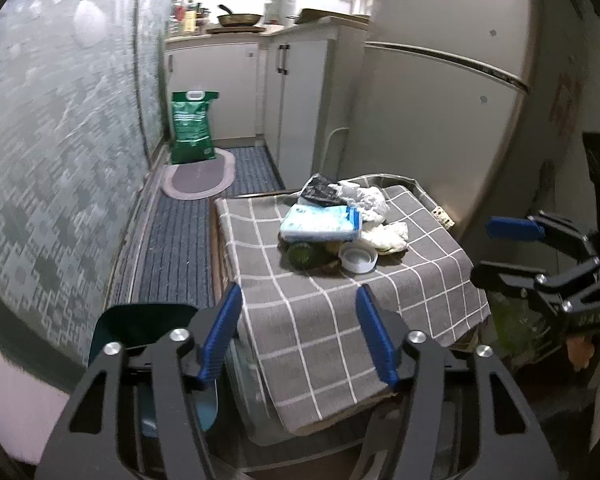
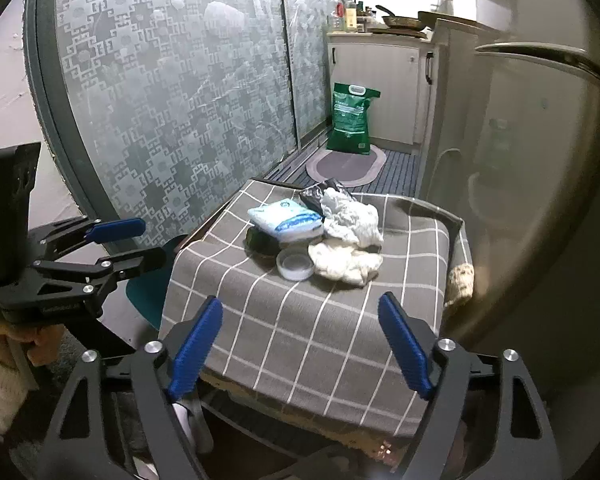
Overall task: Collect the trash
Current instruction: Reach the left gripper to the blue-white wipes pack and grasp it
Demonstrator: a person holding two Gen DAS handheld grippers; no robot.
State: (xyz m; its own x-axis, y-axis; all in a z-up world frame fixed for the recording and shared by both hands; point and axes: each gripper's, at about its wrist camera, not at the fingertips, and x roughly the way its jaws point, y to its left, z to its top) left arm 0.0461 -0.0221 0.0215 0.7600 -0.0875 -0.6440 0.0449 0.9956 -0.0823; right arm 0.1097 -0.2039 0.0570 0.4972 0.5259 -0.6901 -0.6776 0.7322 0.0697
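Observation:
A pile of trash lies on a small table under a grey checked cloth [image 1: 340, 312]. It holds a blue-and-white tissue pack [image 1: 320, 224], crumpled white paper [image 1: 370, 200], a black wrapper [image 1: 320, 190], a white plastic lid [image 1: 358, 260] and a dark green round thing [image 1: 300, 254]. The pile also shows in the right wrist view: tissue pack [image 2: 286, 220], crumpled paper [image 2: 350, 216], lid [image 2: 295, 264]. My left gripper [image 1: 298, 300] is open and empty, short of the pile. My right gripper [image 2: 300, 312] is open and empty, also short of it, and shows at the right of the left wrist view [image 1: 496, 248].
A patterned frosted glass door [image 2: 172, 92] runs along the left. A fridge [image 1: 440, 120] stands right of the table. A green sack [image 1: 192, 126] and an oval mat [image 1: 200, 176] lie on the floor beyond. A teal bin [image 1: 140, 324] sits below left of the table.

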